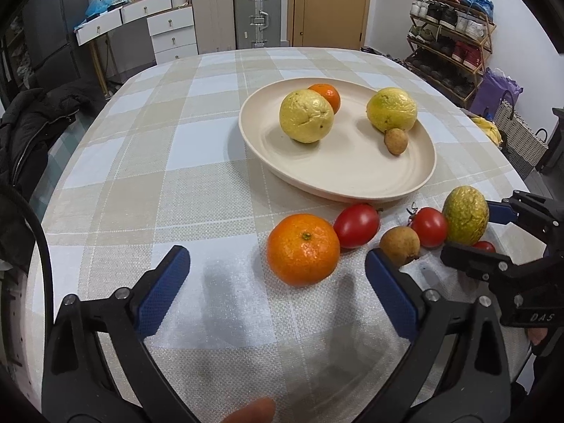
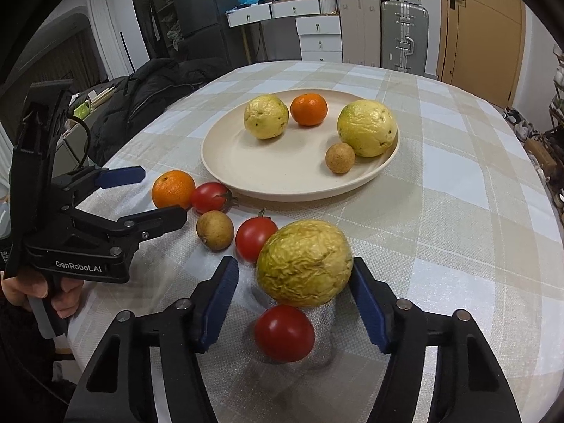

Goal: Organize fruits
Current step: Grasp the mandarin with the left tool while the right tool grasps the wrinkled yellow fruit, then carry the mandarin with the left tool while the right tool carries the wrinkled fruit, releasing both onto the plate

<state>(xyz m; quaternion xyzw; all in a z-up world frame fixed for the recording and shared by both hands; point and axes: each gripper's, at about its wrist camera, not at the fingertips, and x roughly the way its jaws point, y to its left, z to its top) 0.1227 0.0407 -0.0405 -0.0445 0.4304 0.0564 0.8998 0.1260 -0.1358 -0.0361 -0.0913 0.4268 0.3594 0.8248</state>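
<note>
Right wrist: right tool [image 2: 294,282] half-open around wrinkled fruit [image 2: 305,262]

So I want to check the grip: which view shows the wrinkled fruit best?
The right wrist view: the wrinkled fruit fills the centre between the right gripper's pads. The left wrist view shows it small at the right edge.

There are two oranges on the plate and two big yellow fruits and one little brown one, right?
Not quite. The plate holds only one orange; the other orange lies on the tablecloth beside the tomatoes, as the right wrist view shows. The two big yellow fruits and the little brown one are right.
</note>
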